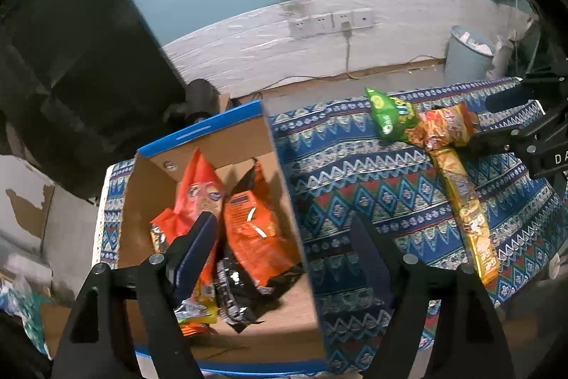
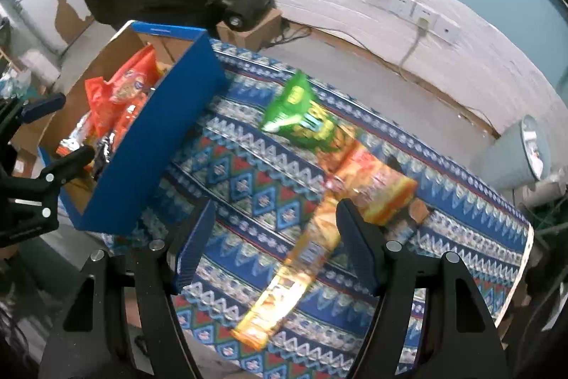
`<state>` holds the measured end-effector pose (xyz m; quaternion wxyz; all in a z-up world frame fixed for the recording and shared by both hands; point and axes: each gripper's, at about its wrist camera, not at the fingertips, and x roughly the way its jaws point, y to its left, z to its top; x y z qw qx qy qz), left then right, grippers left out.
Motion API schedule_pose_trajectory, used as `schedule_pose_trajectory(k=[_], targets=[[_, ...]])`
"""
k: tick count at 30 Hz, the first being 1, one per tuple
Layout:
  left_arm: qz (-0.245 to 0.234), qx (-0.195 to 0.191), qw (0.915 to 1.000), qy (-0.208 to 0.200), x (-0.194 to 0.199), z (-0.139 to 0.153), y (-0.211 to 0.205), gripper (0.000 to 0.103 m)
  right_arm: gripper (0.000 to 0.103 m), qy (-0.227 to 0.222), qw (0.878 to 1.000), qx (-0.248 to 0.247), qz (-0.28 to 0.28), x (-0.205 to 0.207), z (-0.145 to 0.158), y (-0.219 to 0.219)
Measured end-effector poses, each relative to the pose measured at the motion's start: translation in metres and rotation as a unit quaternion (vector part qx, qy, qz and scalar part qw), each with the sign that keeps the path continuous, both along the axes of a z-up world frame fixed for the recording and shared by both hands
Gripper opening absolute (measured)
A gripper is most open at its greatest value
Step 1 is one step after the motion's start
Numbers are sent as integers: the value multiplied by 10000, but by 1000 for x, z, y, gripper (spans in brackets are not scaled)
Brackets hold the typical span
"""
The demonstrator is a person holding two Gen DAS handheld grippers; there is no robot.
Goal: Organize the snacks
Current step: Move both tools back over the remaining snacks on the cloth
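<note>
An open cardboard box (image 1: 284, 166) with blue outer walls (image 2: 149, 144) stands on the left of the patterned tablecloth. Inside it lie two orange snack bags (image 1: 198, 187) (image 1: 252, 229) and a black one (image 1: 230, 286). On the cloth to the right lie a green bag (image 2: 294, 105), a squat orange-yellow packet (image 2: 383, 190) and a long yellow packet (image 2: 294, 272). My left gripper (image 1: 284, 251) hangs open over the box's right wall, holding nothing. My right gripper (image 2: 277, 237) is open above the long yellow packet, which shows between its fingers without being touched.
A grey bin (image 2: 514, 151) stands on the floor beyond the table's far right corner. A small carton with a dark device (image 2: 248, 6) sits behind the box. Wall sockets with a cable (image 1: 330, 20) are on the back wall. The table's right edge (image 2: 522, 272) is close.
</note>
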<state>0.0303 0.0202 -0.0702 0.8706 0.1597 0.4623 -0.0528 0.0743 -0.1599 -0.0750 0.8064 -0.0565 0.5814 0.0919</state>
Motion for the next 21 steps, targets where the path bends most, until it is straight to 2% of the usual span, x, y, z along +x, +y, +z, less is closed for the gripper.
schedule_pose_trajectory(k=[5, 12, 16, 21], targets=[[-101, 93, 9999, 70, 5, -3, -21, 79, 71, 47, 9998, -112, -131, -5, -4, -29], [-295, 141, 9994, 142, 13, -6, -55, 80, 71, 277, 9987, -406, 118, -9, -8, -62], [-356, 260, 9988, 227, 24, -17, -71, 81, 71, 413, 9976, -495, 257, 0, -17, -82], [-297, 233, 9978, 550, 46, -38, -82, 81, 73, 522, 9943, -743, 564, 18, -37, -98]])
